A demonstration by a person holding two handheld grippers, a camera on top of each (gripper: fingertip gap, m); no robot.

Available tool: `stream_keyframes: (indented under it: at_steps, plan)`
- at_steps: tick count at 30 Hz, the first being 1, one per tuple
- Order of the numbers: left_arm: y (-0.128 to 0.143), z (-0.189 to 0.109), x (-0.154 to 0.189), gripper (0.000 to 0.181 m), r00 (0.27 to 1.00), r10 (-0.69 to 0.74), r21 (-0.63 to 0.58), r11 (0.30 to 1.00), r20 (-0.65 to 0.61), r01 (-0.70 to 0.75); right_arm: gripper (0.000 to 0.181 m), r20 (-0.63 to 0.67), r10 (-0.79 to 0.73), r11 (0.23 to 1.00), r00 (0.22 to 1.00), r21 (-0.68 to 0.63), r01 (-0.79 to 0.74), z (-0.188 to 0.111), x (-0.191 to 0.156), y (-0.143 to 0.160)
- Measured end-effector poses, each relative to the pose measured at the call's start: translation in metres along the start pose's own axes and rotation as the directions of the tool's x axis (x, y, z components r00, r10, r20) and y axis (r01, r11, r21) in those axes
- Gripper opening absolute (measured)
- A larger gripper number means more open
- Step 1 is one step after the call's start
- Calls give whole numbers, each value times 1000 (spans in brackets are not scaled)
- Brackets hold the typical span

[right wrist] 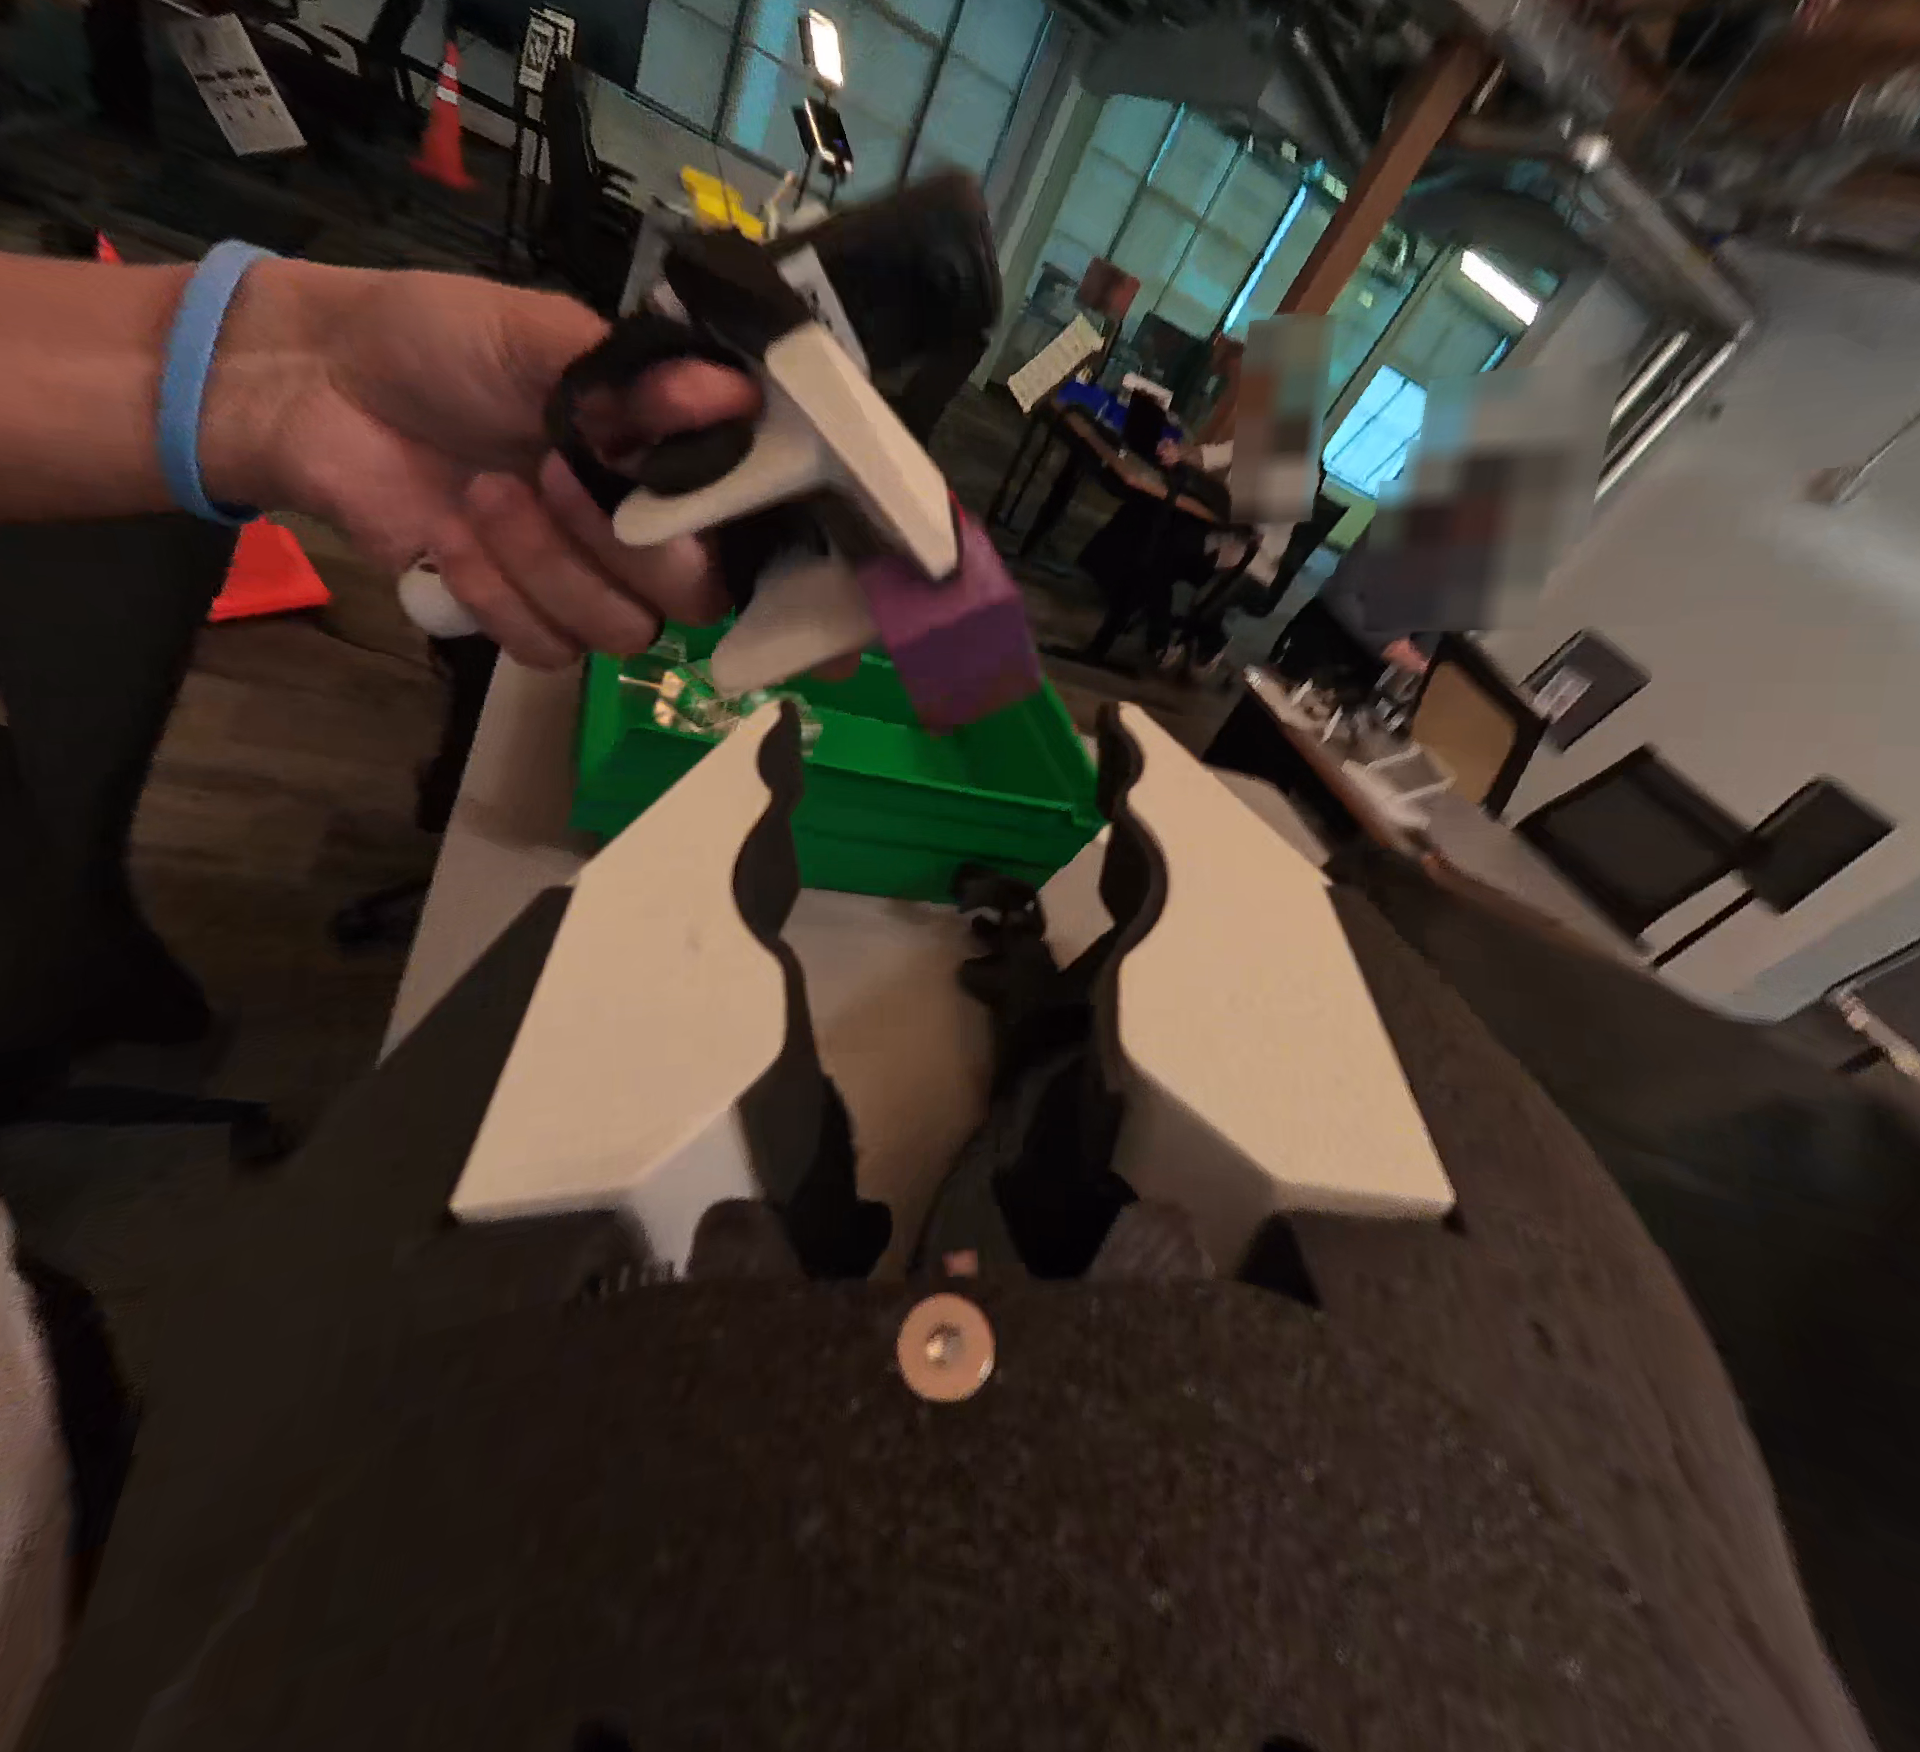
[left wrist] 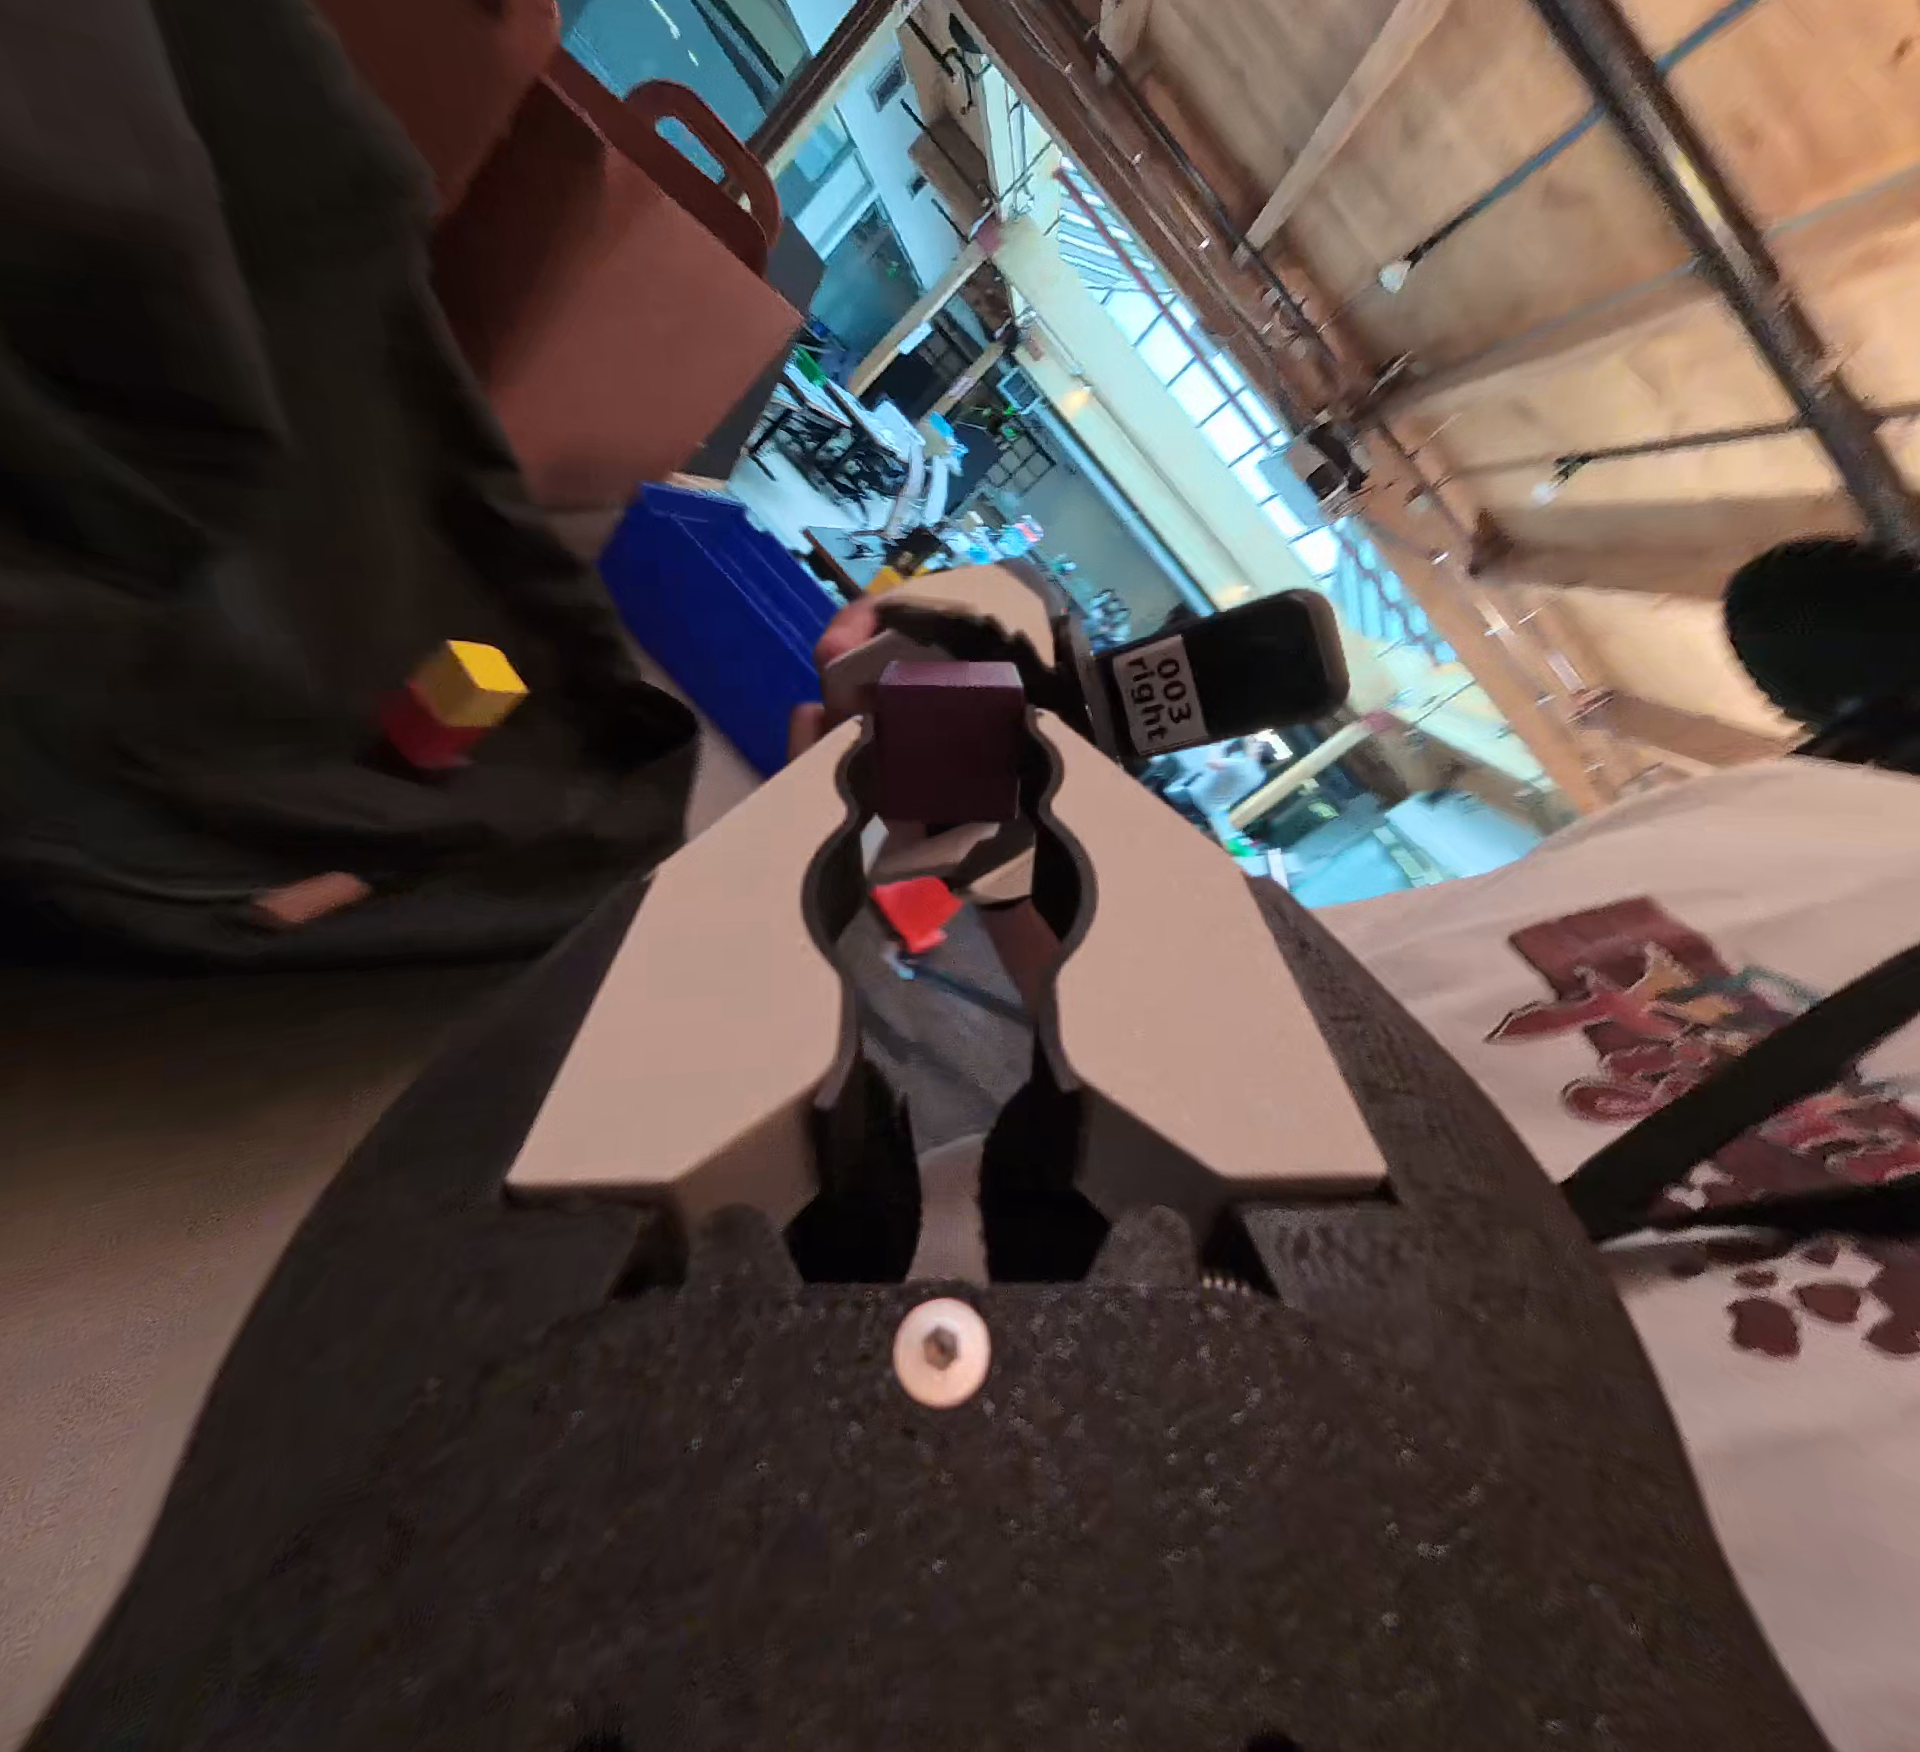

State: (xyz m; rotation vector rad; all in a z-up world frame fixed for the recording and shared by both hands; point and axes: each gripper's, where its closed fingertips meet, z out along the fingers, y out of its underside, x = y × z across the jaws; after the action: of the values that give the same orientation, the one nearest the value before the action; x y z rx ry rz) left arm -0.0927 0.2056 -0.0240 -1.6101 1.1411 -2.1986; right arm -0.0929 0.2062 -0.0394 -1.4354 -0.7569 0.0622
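- Left gripper (left wrist: pixel 943 746) had its jaws pinching a purple block (left wrist: pixel 945 738) at the tips, held aloft.
- Right gripper (right wrist: pixel 948 746) showed its jaws spread, empty, just beneath that block.
- Only the left view caught the yellow-on-red blocks (left wrist: pixel 455 703) on dark cloth (left wrist: pixel 208 455); only the right view caught the green bin (right wrist: pixel 914 798) on the pale surface (right wrist: pixel 499 767).

Both views are pretty dim up close, with daylight coming in through the big windows (right wrist: pixel 914 71) well beyond the fingertips and blowing out a bit. Strong fisheye bending at the edges. Right wrist view is smeared with motion blur, especially the background. The dark cloth (left wrist: pixel 208 455) off to the left is murky.
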Motion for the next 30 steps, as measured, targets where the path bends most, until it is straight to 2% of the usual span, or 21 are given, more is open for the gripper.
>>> stream_keyframes:
  at_steps: [4,5,7,9,11,13,14,15,17,19,24,30]
  plan:
    - [11,26,10,27,968,-185,-33,983,-168,182,45,42,-26,999,999,32,25,-16,3,-8]
    - [15,31,15,27,952,-219,-59,976,-213,211,33,70,-26,1000,997,14,25,-19,0,-4]
    - [22,39,15,28,934,-267,-81,964,-237,255,27,72,-105,994,992,-2,105,-27,0,-1]
    - [25,42,12,33,940,-259,-73,966,-222,249,27,60,-141,990,988,-6,142,-36,3,-1]
    - [28,39,0,50,967,-220,-53,975,-128,215,27,33,-108,994,994,-14,109,-49,16,1]
    - [23,28,-2,52,976,-194,3,981,-102,196,27,-18,-39,994,999,-107,36,-66,41,18]
    - [24,21,-1,51,978,-185,12,982,-98,187,28,-53,24,980,998,-196,-34,-75,56,34]
    - [26,15,-2,51,983,-170,12,985,-74,171,27,-105,91,941,990,-317,-120,-85,72,57]
    - [35,4,-10,51,994,-107,-9,994,27,107,27,-169,207,789,964,-553,-266,-105,90,104]
    - [43,-5,-15,51,993,-42,-39,998,106,47,28,-192,276,637,942,-697,-329,-116,95,139]
    - [57,-17,-22,51,976,28,-108,994,217,-4,28,-97,227,395,969,-900,-183,-121,93,191]
    - [63,-21,-26,51,968,29,-121,993,250,2,28,-11,255,239,967,-968,-74,-114,86,216]
